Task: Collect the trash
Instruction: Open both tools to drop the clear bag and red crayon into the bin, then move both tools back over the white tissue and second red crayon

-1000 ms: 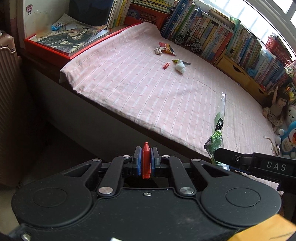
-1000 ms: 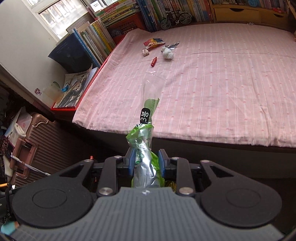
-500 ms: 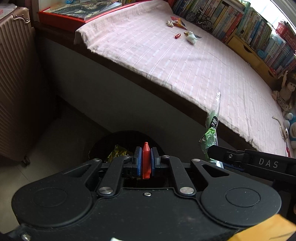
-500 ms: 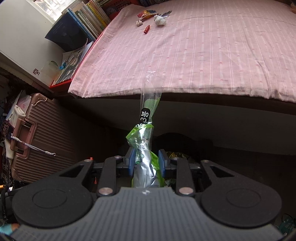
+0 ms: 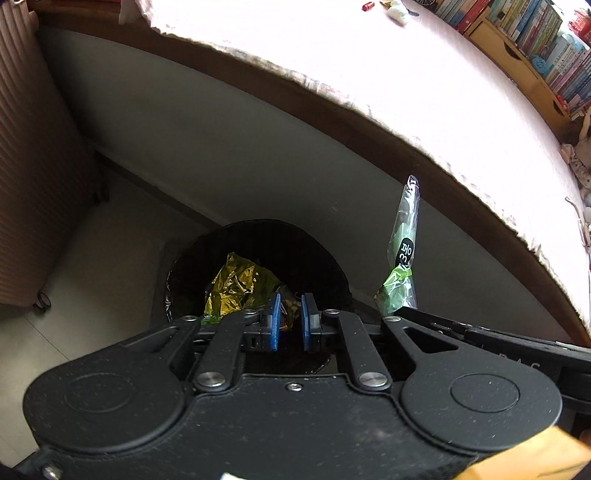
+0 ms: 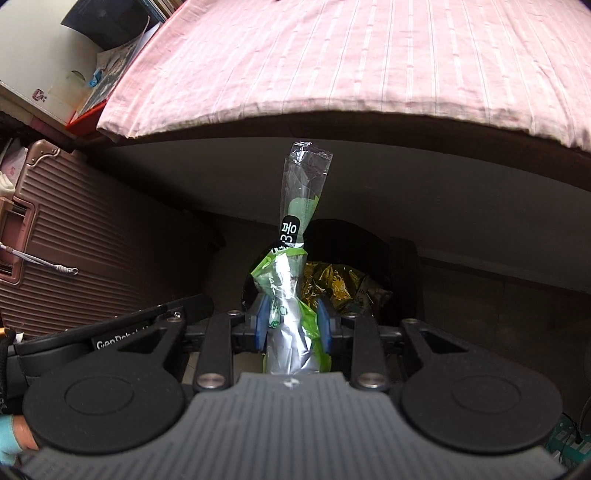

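- The trash in hand is one green-and-clear plastic wrapper (image 6: 295,284), standing up from the right hand-held gripper (image 6: 291,325), whose blue pads (image 6: 263,323) pinch its crumpled silver-green lower part from both sides.
- The wrapper's clear top end points toward the bed (image 6: 369,74); its black label sits partway up.
- The left wrist view shows the same wrapper (image 5: 402,258) from the side, beside and to the right of the black bin (image 5: 328,266), not over its mouth.
- The left hand-held gripper (image 5: 288,321) is spread a little, its two blue pads (image 5: 274,321) apart with nothing between them, poised above the bin's opening.
- One bin stands on the floor against the bed's base; a crumpled gold foil wrapper (image 5: 232,284) lies inside it, also seen from the right wrist (image 6: 332,284).
- Only the left view shows the far bed top, with a small red piece (image 5: 368,5) and a white wad (image 5: 399,9) lying there.
- Only the right view shows the whole ribbed pink suitcase (image 6: 92,251) at the left, and a gloved fingertip (image 6: 11,435) at the lower edge.
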{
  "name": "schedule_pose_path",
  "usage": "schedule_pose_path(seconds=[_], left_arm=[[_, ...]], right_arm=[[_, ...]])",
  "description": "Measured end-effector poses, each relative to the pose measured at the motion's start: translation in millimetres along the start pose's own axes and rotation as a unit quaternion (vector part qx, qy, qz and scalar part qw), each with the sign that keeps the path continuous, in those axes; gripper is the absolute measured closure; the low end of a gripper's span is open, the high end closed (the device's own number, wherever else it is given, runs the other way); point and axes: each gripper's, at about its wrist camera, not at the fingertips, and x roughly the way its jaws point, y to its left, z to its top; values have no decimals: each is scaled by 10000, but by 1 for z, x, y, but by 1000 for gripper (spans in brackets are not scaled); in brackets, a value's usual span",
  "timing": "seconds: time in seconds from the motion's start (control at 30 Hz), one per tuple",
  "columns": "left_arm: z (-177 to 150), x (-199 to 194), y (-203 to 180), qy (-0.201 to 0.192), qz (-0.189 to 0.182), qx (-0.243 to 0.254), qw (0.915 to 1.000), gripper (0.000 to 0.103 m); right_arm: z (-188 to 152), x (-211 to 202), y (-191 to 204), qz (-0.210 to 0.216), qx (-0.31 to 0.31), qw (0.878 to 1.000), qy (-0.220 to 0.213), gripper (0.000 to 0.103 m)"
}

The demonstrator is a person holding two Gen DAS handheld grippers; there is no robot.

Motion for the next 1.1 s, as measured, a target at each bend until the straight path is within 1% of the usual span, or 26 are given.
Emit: schedule_pose_path(seconds=[0.2, 0.27, 0.3, 0.33, 0.63, 0.83, 0.93, 1.1], left_arm=[[15, 19, 5, 53, 31, 91, 9999, 85], [17, 20, 6, 29, 38, 79, 10000, 77], [19, 20, 6, 15, 48, 76, 10000, 74], [21, 20, 7, -5, 66, 82, 9999, 70], [36, 15, 10, -67, 135, 76, 9999, 58], [47, -2, 5, -264, 113, 217, 9994, 51], [58, -15, 0, -404, 64, 302, 9987, 49], [79, -39, -9, -746, -115, 526, 9958, 45]], right_arm=[[5, 23, 0, -78, 92, 9998, 132, 65], [7, 28, 1, -90, 152, 9998, 133, 58], [8, 29, 2, -83, 179, 9997, 135, 51], [10, 30, 2, -76, 206, 9997, 136, 48], [15, 31, 6, -152, 257, 9995, 144, 45], [21, 14, 15, -232, 260, 9993, -110, 42], [28, 0, 19, -295, 288, 9986, -326, 40], [41, -27, 29, -439, 291, 9960, -725, 37]])
